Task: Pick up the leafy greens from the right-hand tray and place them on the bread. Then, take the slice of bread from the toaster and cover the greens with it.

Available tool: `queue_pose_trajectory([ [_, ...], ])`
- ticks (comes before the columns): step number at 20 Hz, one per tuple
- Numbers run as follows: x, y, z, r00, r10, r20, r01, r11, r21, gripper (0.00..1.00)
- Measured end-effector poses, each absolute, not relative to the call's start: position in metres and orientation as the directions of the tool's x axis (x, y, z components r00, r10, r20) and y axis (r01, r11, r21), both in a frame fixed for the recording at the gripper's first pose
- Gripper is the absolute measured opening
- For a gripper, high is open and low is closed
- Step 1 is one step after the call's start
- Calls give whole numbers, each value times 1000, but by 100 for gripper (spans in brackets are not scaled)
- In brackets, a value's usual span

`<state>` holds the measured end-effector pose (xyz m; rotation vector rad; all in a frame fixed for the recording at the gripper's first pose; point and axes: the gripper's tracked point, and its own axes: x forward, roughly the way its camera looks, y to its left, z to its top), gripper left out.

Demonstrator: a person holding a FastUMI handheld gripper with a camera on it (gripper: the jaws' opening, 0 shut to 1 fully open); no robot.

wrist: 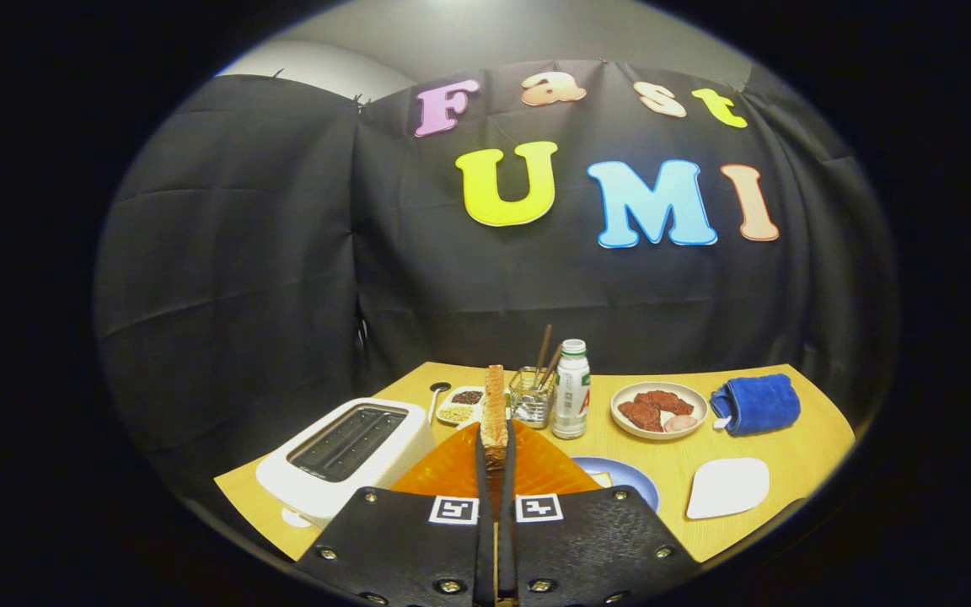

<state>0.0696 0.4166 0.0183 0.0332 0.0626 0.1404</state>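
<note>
Gripper (495, 459) nearly closed, both fingers clamped on bread slice (495, 413), held edge-on & upright above table (797, 455). Slice sticks up past fingertips, clear of toaster (349, 453). Toaster sits left of fingers, white, slots showing dark, near table's front-left corner. Blue plate (630, 477) just right of fingers, partly hidden behind gripper body; contents cannot be made out. White tray (728, 487) further right, near front edge. Beyond slice: small divided dish w/ grains (462, 405), clear holder w/ sticks (531, 396), white bottle (571, 389) upright just beside holder. Right of bottle: round plate w/ meat slices (659, 409), then folded blue cloth (757, 403) at table's far-right side.
</note>
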Motion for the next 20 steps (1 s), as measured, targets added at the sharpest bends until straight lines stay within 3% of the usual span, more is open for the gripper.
queue_pose_trajectory([
  [6, 77, 377, -1, 994, 64, -94, -58, 996, 70, 2],
  [20, 103, 376, -46, 984, 44, -174, -29, 996, 88, 2],
])
